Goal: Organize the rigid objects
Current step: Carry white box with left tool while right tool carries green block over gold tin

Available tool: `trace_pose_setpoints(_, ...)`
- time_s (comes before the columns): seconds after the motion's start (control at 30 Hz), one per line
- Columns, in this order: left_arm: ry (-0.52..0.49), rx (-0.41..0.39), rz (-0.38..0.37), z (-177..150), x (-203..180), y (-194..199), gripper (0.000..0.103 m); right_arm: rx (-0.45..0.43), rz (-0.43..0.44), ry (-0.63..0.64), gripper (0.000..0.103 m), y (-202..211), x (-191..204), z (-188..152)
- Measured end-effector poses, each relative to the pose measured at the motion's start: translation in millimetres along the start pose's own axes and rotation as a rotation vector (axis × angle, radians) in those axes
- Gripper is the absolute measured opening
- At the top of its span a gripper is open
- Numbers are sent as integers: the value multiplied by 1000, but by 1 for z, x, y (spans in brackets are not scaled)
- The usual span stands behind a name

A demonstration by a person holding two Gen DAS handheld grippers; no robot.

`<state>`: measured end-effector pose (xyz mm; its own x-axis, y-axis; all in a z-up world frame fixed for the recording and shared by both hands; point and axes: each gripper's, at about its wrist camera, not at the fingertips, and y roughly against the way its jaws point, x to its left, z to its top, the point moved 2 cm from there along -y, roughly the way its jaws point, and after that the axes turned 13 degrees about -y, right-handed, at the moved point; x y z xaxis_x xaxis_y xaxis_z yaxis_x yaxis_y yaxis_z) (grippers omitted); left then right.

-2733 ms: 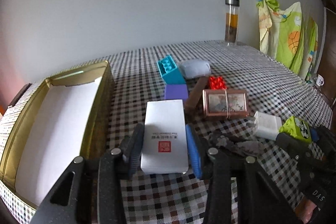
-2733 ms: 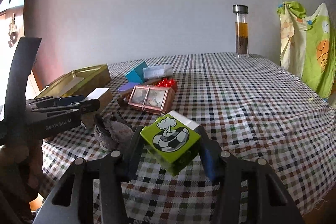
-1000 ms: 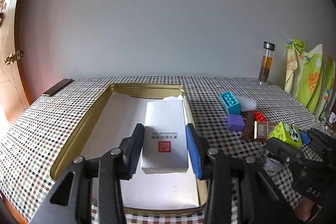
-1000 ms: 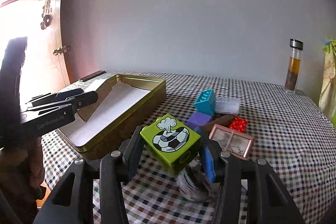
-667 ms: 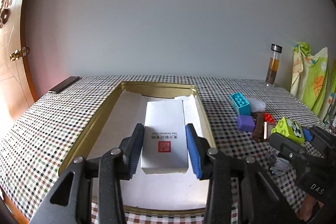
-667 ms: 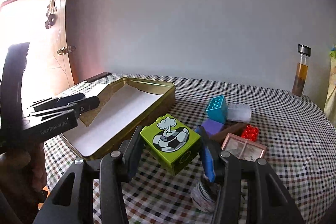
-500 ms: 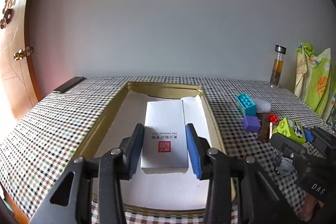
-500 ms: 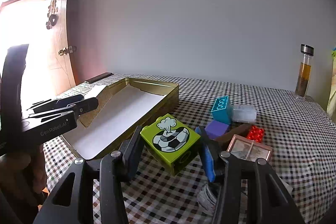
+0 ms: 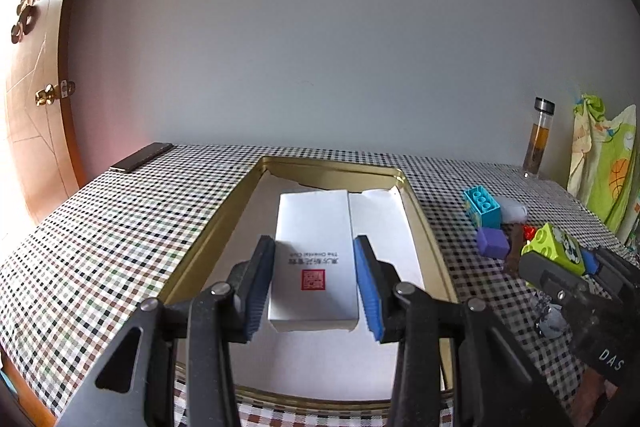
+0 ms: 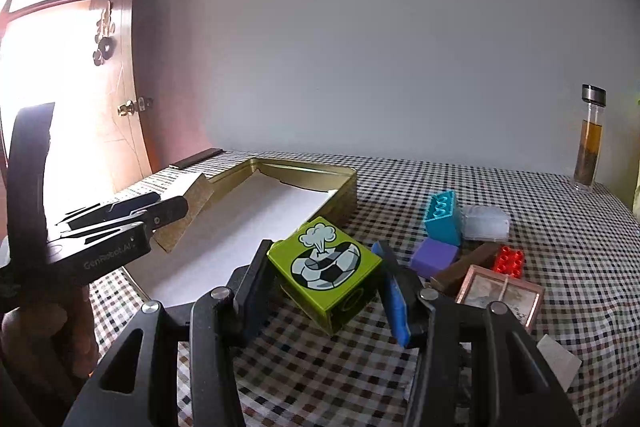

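my left tool [image 9: 314,283] held the white box [image 9: 313,259] over the paper-lined tin [image 9: 424,211], not yet released; my right tool [image 10: 324,287] clamped the green block [image 10: 324,267] beside it. nothing lay in the tin; the other blocks [image 10: 440,213] waited on the counter [image 10: 560,227].

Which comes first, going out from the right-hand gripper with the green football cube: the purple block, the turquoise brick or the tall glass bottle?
Judged from the right wrist view, from the right gripper:
1. Purple block, just ahead, slightly right.
2. Turquoise brick, right behind the purple block.
3. Glass bottle, far right, standing at the table's back edge.
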<state>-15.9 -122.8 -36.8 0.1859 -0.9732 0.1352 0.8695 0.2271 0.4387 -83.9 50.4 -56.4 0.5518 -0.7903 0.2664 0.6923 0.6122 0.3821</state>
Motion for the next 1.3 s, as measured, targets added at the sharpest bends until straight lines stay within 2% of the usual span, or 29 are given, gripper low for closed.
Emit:
trace_pose_setpoints(0.67,-6,14,28,2,17,-3,40,4,52,48,52,-16,31,3)
trace_pose_setpoints(0.93,-25,62,11,11,26,-17,40,12,55,57,52,-27,32,7)
trace_pose_setpoints(1.3,-53,120,-19,32,41,-42,40,44,58,55,52,-54,43,42)
